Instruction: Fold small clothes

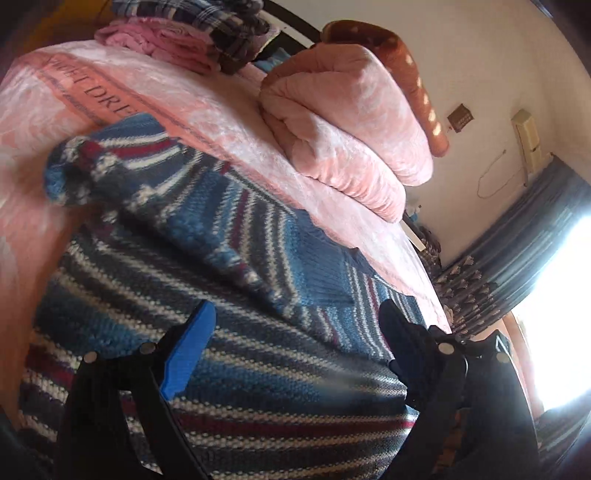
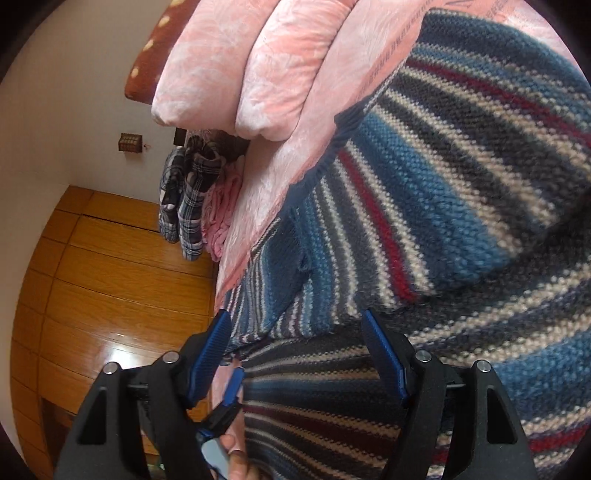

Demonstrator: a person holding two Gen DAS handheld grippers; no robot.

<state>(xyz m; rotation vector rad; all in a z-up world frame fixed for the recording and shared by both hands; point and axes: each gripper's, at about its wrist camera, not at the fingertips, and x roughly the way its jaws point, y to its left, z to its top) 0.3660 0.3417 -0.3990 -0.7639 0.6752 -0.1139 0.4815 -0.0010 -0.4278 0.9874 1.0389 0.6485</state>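
A knit sweater (image 1: pixel 236 354) striped in blue, grey, white and dark red lies spread on a pink bedspread (image 1: pixel 110 85). One sleeve (image 1: pixel 155 184) is folded across its body, the cuff toward the upper left. My left gripper (image 1: pixel 297 310) hovers open just over the sweater's body with nothing between its fingers. In the right wrist view the sweater (image 2: pixel 443 206) fills the right side, its edge running along the bed's side. My right gripper (image 2: pixel 293 319) is open, its fingers either side of that edge. Below it a second blue-padded gripper tip (image 2: pixel 233 387) and a person's fingers (image 2: pixel 236 454) show.
A folded pink quilt (image 1: pixel 343 122) lies on the bed beyond the sweater, under a brown spotted pillow (image 1: pixel 399 55). Stacked plaid and pink clothes (image 1: pixel 192 33) sit at the bed's far end. A wooden floor (image 2: pixel 110 277) lies beside the bed. A bright window (image 1: pixel 561 314) has blue curtains.
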